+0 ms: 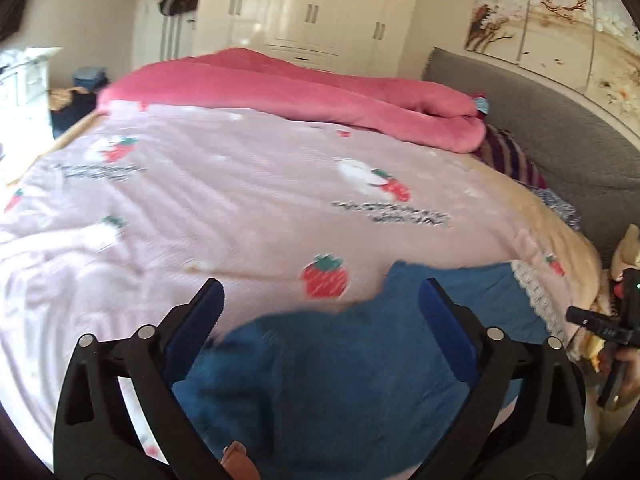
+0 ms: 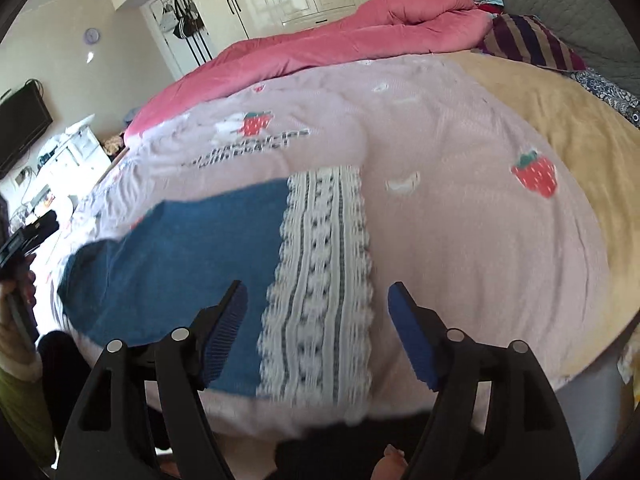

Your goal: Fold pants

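- Pants (image 2: 188, 264), blue with a white lace-patterned band (image 2: 320, 280), lie flat on the pink strawberry-print sheet (image 2: 460, 220) near the bed's close edge, low and left of centre in the right wrist view.
- Left gripper (image 1: 320, 300), at the bottom of its own view, has its jaws wide apart over the blue cloth, nothing pinched.
- Right gripper (image 2: 318, 306) has its jaws apart above the lace band, holding nothing.
- A rolled red quilt (image 1: 304, 92) lies across the upper frame.
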Action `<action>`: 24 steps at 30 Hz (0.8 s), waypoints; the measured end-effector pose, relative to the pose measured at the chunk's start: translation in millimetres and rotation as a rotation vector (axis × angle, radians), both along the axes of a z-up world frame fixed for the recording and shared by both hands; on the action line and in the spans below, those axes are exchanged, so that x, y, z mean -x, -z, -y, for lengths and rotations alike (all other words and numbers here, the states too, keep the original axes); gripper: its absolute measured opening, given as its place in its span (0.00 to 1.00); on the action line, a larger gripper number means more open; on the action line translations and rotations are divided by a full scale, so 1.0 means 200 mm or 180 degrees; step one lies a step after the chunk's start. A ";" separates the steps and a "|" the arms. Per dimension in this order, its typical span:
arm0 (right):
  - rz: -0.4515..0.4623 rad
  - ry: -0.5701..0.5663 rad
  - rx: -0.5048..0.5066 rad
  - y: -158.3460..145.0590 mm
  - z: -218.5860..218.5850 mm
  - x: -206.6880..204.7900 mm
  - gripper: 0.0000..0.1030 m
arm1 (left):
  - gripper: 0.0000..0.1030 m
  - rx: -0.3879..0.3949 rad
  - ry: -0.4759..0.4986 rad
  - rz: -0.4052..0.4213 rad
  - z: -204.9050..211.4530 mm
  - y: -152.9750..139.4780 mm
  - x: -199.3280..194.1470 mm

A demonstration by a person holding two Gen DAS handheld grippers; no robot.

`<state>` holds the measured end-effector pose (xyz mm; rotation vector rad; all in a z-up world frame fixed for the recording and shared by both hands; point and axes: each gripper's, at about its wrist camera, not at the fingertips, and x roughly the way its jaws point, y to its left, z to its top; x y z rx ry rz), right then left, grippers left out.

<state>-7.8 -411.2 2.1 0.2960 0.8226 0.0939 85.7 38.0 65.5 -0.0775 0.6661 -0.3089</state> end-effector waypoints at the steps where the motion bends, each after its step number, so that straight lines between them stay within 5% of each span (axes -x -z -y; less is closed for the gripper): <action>1: -0.0015 0.0006 -0.0010 0.01 0.00 0.02 0.72 | 0.91 -0.0057 -0.0108 0.0009 -0.06 0.01 0.06; 6: -0.0172 0.0173 -0.0029 0.07 0.03 0.05 0.73 | 0.91 -0.0149 -0.0626 -0.0157 -0.30 0.08 0.17; 13: -0.0288 0.0187 -0.0375 0.14 0.04 0.06 0.73 | 0.90 0.0084 -0.0688 -0.0515 -0.37 0.26 0.12; 14: -0.0312 0.0176 -0.0372 0.15 0.03 0.06 0.71 | 0.77 0.0119 -0.0702 -0.0545 -0.37 0.29 0.11; 15: -0.0340 0.0160 -0.0353 0.16 0.03 0.06 0.59 | 0.62 0.0161 -0.0762 -0.0601 -0.38 0.33 0.09; 16: -0.0366 0.0110 -0.0327 0.17 0.01 0.05 0.45 | 0.34 0.0229 -0.0762 -0.0672 -0.37 0.37 0.09; 17: -0.0373 0.0061 -0.0251 0.18 0.00 0.06 0.23 | 0.31 0.0273 -0.0706 -0.0716 -0.36 0.40 0.08; 19: -0.0341 -0.0013 -0.0174 0.17 -0.01 0.08 0.14 | 0.31 0.0053 -0.0720 -0.0703 -0.33 0.45 0.08; 24: -0.0395 0.0076 -0.0332 0.22 0.08 0.14 0.13 | 0.31 0.0001 -0.0729 -0.0693 -0.34 0.46 0.07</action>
